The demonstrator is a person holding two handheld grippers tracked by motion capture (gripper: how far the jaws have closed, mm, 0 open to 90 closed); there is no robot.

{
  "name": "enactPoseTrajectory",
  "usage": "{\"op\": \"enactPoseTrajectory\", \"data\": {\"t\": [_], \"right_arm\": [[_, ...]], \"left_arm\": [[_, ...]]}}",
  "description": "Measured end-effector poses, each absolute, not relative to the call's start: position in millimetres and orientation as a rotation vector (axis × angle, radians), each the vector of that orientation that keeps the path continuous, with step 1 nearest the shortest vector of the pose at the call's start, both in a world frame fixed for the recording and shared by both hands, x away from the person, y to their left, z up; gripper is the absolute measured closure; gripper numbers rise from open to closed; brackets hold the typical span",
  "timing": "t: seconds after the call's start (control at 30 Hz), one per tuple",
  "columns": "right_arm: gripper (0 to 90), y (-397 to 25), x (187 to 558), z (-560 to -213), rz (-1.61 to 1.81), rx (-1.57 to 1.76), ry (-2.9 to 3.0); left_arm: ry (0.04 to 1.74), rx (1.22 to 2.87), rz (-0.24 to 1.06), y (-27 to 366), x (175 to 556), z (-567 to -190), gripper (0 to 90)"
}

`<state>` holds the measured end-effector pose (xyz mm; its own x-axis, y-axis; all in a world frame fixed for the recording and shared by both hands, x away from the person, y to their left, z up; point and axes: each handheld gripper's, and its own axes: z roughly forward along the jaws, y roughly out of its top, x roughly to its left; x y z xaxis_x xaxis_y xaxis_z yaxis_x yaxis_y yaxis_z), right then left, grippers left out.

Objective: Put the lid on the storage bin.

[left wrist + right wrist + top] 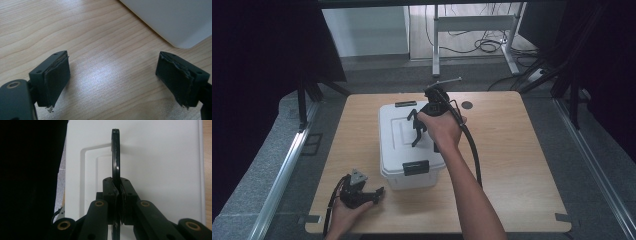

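White plastic makes up the box (409, 150), which is set near the middle of the wooden bench (522, 165), its lid (399, 137) shut and a black latch (415, 168) seen on the near wall, with another latch (406, 104) at the far edge. A black handle (115, 152) is raised upright from the lid's recessed panel — it is clamped edge-on between the jaws of the right hand-held gripper (117, 195), which are closed tight on it with no gap visible in the right gripper view. In the high view the right hand-held gripper (418, 131) is held over the lid by the right hand (439, 127), the forearm reaching in from the bottom edge and a black cable (472, 150) trailing back along it.

The left hand-held gripper (377, 192) is held low at the near left of the bench, just beside the box's near left corner but apart from it. Its jaws are spread wide with nothing between them; in the left gripper view bare wood grain is seen between the worn pads (56, 77), and a rounded corner of the box (175, 22) is seen at the upper right — close, not touched. A grey plate (358, 177) is carried on top of this hand-held gripper.
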<state>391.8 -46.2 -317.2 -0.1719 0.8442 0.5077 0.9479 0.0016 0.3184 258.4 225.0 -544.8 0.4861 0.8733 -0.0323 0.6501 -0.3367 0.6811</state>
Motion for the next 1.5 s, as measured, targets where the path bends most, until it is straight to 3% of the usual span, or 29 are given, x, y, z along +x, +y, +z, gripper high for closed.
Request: {"op": "enactPoseTrajectory", "data": {"t": [1.23, 1.33, 1.5], "right_arm": [[84.2, -35.9, 406.3, -361.4, -0.847, -1.933, -2.040], [78.4, -36.5, 405.5, -359.9, -0.864, -1.903, -2.078], [55.1, -44.4, 399.9, -350.3, -1.034, -1.805, -2.213]], "left_arm": [[1.246, 2.099, 0.451, 225.0, 258.8, -544.8, 12.0], [1.246, 2.099, 0.451, 225.0, 258.8, -544.8, 12.0], [1.246, 2.099, 0.452, 225.0, 258.8, -544.9, 12.0]]}}
